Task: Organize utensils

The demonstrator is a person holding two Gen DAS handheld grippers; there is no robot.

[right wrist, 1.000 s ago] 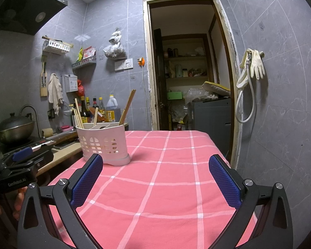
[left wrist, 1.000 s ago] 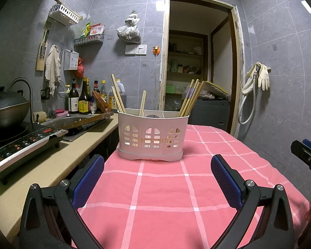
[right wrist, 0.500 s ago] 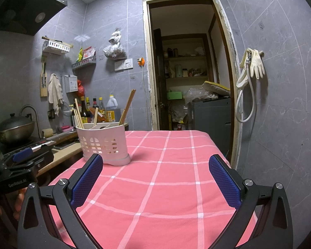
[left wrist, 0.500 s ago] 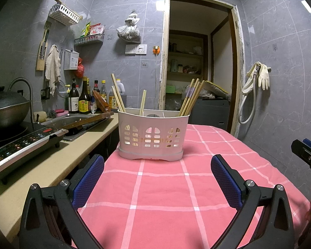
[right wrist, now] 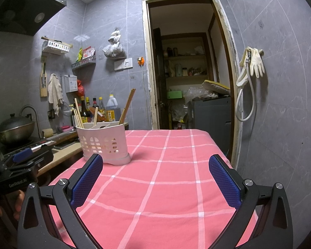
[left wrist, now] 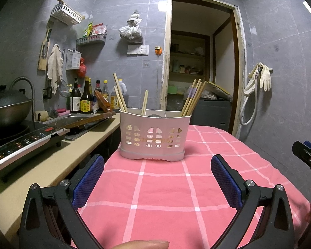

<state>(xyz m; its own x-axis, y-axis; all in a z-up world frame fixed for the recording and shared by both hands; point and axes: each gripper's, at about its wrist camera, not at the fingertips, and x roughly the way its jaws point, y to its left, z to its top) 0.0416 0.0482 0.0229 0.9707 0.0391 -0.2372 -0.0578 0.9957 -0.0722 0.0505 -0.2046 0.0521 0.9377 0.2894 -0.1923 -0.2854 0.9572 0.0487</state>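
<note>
We find the white utensil basket (left wrist: 154,138) holding chopsticks (left wrist: 191,98) at the far left corner of the pink checked tablecloth (left wrist: 161,188), beside the counter (left wrist: 51,166); open cloth lies ahead. Left gripper (left wrist: 157,179) and right gripper (right wrist: 155,179) both spread, empty. Nothing has shifted since earlier.

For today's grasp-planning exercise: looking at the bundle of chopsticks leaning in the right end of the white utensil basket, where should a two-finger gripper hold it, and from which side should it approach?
Grip the chopstick bundle on its bare upper shafts, above the basket rim, coming from above. The sticks lean up and rightward, so the walls block any lower side approach. Probably tilt the open right gripper to match their lean.
</note>
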